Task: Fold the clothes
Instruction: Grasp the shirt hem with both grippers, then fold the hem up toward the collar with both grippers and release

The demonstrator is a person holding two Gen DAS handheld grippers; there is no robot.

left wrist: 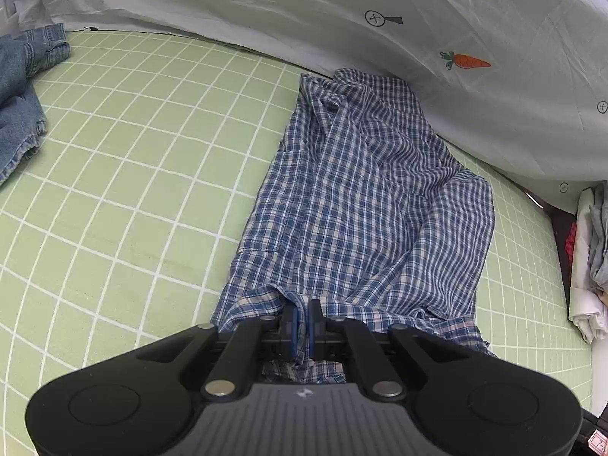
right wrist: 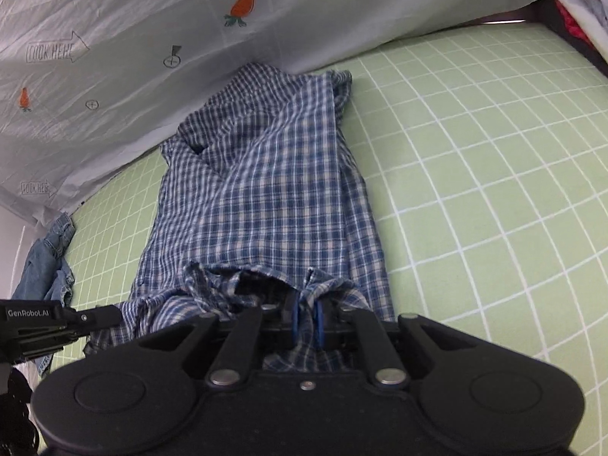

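A blue and white checked shirt [left wrist: 349,190] lies lengthwise on the green grid sheet [left wrist: 133,159], reaching away to the grey backdrop. My left gripper [left wrist: 302,313] is shut on the shirt's near hem, and cloth bunches between its blue pads. In the right wrist view the same shirt [right wrist: 273,182] stretches ahead. My right gripper [right wrist: 307,309] is shut on a gathered fold of the near hem. The left gripper's black body [right wrist: 57,321] shows at the left edge there, beside the hem.
Crumpled blue jeans [left wrist: 19,95] lie at the far left of the sheet; the jeans [right wrist: 47,262] also show in the right view. A grey backdrop cloth with carrot prints [left wrist: 465,61] rises behind. A pile of white and grey laundry [left wrist: 591,258] sits off the right edge.
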